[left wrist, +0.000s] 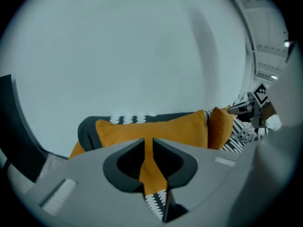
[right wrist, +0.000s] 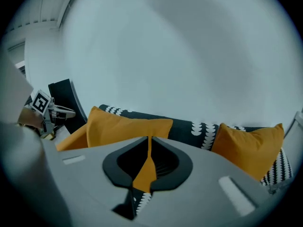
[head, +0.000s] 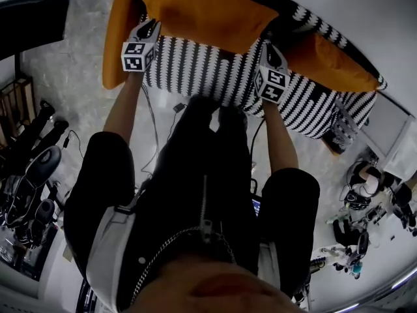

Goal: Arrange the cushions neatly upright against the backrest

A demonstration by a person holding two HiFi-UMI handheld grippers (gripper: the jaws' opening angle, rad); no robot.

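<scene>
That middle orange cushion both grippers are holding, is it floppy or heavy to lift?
Likely light: the middle orange cushion is held only by its edge, pinched by the left gripper and right gripper. Probably soft yet plump: it looks full, not sagging.

Black short-sleeved top is worn, zip and silver chain are seen on it; left gripper and right gripper are capped by black-and-white marker cubes.

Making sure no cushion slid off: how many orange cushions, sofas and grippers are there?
Orange cushions: 3 (left cushion, middle cushion, right cushion)
Patterned sofa: 1
Grippers: 2 (left gripper, right gripper)
Total: 6
</scene>
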